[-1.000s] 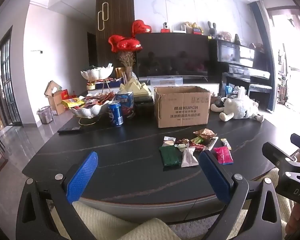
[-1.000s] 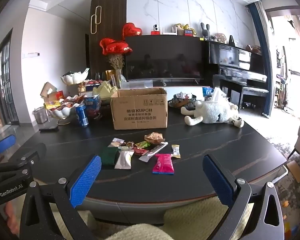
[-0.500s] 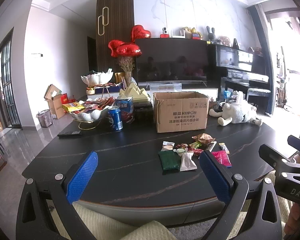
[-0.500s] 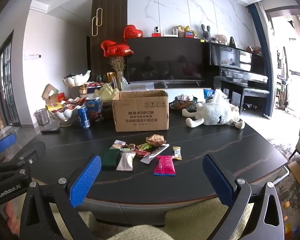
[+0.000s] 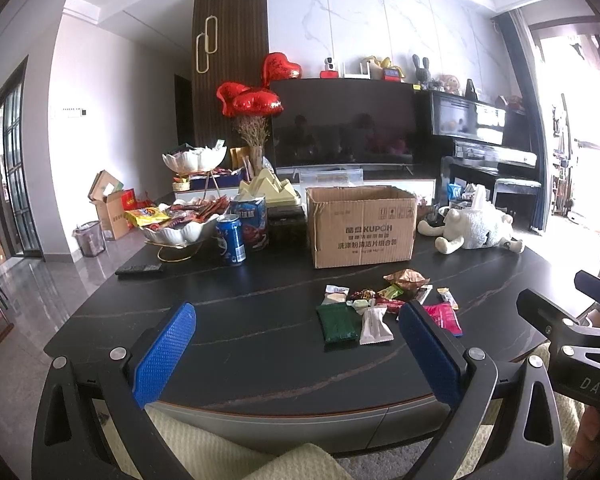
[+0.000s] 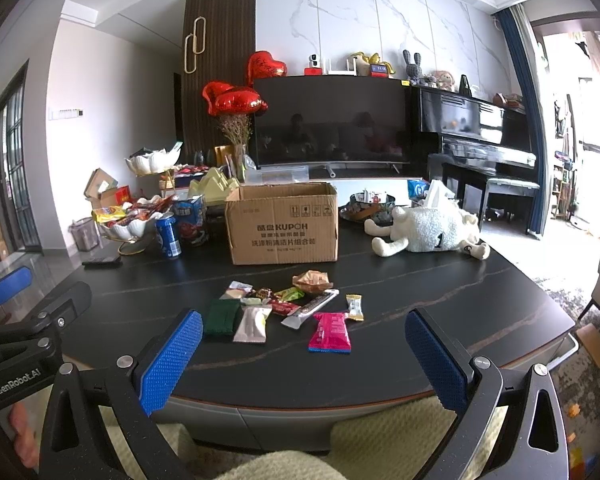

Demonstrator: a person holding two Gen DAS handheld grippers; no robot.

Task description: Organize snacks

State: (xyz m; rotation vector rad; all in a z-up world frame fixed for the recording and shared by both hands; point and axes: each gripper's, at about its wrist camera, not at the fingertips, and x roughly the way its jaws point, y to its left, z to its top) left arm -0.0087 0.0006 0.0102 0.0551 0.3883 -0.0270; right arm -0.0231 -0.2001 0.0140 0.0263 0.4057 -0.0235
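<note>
Several small snack packets [image 6: 284, 312] lie loose on the black table [image 6: 440, 304], in front of an open cardboard box [image 6: 282, 224]. Among them are a dark green packet [image 6: 221, 317], a pink packet [image 6: 331, 332] and a silver one [image 6: 252, 324]. The pile also shows in the left wrist view [image 5: 376, 308] before the box [image 5: 360, 226]. My left gripper [image 5: 296, 354] is open and empty at the table's near edge. My right gripper [image 6: 304, 360] is open and empty, also short of the snacks.
A white bowl stand of snacks [image 5: 180, 228], a blue can [image 5: 231, 240] and a remote [image 5: 139, 269] stand at the left. A white plush toy [image 6: 428, 232] lies at the right. A TV and a piano stand behind the table.
Both grippers have risen and tilted slightly, so the table and snacks sit a little lower in the views. Both stay open and empty. Nothing on the table has moved.
</note>
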